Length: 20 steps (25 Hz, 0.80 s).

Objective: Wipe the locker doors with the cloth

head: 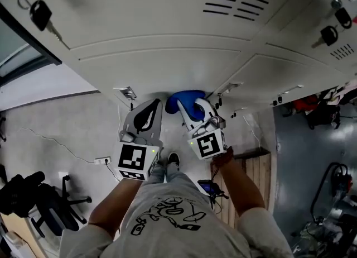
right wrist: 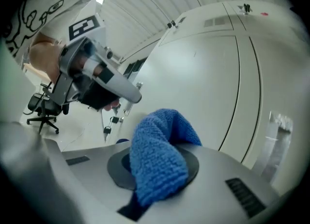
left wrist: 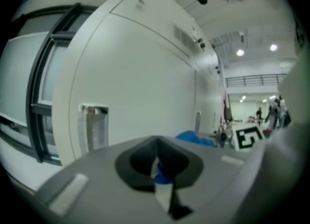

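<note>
Head view: right gripper (head: 195, 111) pinches the cloth (head: 181, 101), bunched ahead of its tips toward the door (head: 167, 70) (contact unclear); left gripper (head: 146, 113), closed empty, sits beside.

Locker doors (head: 167, 28) walling off far side; keys (head: 42, 14) hanging out at far left; floor (head: 56, 123) lying open left; wooden pallet (head: 261, 167) crowding near right.

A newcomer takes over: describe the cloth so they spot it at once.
Find the pale locker doors filling the head view. Before them, the right gripper is shut on the cloth. It is the only bright blue, fuzzy thing among white and grey.
</note>
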### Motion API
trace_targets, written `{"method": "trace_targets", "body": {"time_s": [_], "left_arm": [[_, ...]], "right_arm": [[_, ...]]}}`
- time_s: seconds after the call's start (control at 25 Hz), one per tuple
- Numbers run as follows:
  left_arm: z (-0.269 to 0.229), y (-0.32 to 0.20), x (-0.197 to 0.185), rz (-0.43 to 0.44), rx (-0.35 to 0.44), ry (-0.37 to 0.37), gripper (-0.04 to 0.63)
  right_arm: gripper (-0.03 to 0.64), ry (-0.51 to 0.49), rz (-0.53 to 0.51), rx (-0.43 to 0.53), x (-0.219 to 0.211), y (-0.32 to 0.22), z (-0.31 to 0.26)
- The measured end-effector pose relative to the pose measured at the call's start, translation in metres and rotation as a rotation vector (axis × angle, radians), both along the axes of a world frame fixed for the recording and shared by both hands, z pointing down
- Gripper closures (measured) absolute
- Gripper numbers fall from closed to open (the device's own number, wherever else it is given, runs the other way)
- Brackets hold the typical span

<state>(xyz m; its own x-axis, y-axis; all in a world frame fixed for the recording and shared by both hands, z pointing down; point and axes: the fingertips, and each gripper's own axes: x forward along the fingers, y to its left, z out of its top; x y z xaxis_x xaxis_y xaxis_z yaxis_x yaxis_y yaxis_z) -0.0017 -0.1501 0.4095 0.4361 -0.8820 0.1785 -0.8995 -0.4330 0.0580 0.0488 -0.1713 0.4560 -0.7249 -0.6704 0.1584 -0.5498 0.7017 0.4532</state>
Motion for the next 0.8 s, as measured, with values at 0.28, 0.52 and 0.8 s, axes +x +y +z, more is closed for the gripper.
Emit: {"method": "trace_targets", "body": {"time_s": [0.28, 0.52, 0.8], "left_arm": [[-0.049, 0.004, 0.0, 0.023, 0.075, 0.011, 0.592], [-0.088, 0.01, -0.008, 0.022, 0.143, 0.001, 0.592], [-0.119, 0.025, -0.023, 0.0, 0.203, -0.013, 0.592]], "right_arm": [[0.594, -0.095, 0.008, 0.09, 0.0, 0.004, -0.096], [0.594, -0.158, 0.044, 0.133, 0.005, 0.004, -0.159], [0.594, -0.281, 0.057, 0.203, 0.011, 0.006, -0.232]]}}
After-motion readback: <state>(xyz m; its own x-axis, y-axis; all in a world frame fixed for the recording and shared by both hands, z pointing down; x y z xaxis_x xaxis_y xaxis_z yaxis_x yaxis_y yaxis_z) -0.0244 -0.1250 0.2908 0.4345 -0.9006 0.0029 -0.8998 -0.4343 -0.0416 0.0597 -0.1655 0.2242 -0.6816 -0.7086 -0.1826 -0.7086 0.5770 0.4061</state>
